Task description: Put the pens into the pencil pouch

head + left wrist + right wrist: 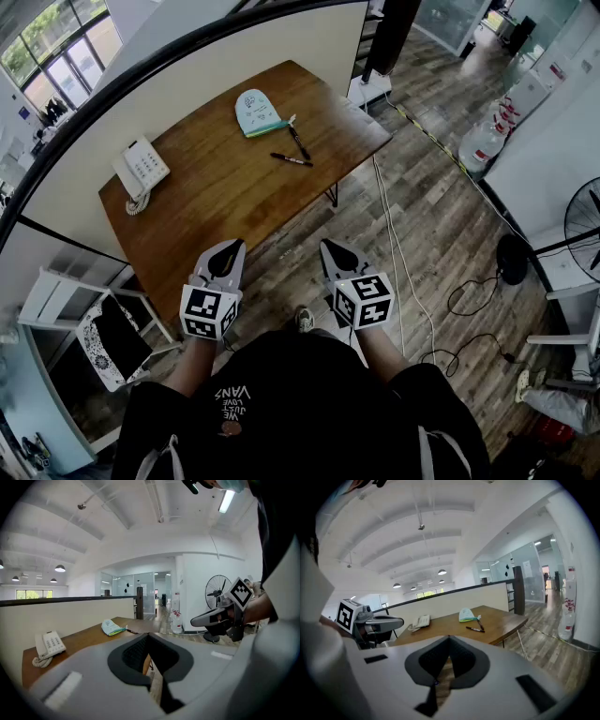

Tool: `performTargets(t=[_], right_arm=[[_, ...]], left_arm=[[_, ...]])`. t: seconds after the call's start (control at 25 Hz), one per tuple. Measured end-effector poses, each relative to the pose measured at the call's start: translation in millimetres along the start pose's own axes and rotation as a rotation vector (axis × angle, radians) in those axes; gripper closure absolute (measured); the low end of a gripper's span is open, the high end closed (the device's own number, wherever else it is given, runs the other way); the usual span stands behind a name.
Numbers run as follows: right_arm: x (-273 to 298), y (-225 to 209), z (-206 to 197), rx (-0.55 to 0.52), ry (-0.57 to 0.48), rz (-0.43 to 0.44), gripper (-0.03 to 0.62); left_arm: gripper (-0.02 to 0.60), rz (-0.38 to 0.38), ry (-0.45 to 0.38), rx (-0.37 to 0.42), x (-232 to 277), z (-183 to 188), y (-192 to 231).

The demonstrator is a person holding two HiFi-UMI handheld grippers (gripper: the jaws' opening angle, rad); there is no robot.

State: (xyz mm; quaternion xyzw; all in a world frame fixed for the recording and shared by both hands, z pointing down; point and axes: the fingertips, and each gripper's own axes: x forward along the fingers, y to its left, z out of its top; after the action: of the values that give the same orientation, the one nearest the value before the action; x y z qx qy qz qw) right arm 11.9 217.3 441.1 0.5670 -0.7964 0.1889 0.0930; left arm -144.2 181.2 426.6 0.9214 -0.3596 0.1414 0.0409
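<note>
A light blue pencil pouch (256,112) lies at the far right of the wooden table (216,187). Two dark pens rest beside it: one (298,141) near the pouch's corner, another (291,159) just in front. The pouch (468,615) and a pen (475,629) also show in the right gripper view, and the pouch (111,627) in the left gripper view. My left gripper (229,251) and right gripper (335,253) are both shut and empty, held side by side over the floor short of the table's near edge, far from the pens.
A white desk phone (141,169) sits at the table's left end. A cream partition wall (169,84) runs behind the table. A white chair (94,337) stands at the lower left. Cables (403,253) trail over the wood floor, and a fan (586,225) stands at the right.
</note>
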Motion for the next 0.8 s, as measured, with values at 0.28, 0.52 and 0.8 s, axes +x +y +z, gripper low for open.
performTargets(t=[0.28, 0.52, 0.8], right_arm=[[11.2, -25.3, 5.2, 0.003, -0.009, 0.042, 0.582], [25.3, -45.4, 9.4, -0.022, -0.011, 0.068, 0.579], [50.9, -56.2, 6.1, -0.011, 0.035, 0.087, 0.462]], left_arm=[[0.569, 0.045, -0.003, -0.021, 25.0, 1.8, -4.2], [0.566, 0.088, 0.000, -0.062, 41.9, -3.4, -4.6], [0.434, 0.104, 0.035, -0.121, 59.9, -14.2, 9.1]])
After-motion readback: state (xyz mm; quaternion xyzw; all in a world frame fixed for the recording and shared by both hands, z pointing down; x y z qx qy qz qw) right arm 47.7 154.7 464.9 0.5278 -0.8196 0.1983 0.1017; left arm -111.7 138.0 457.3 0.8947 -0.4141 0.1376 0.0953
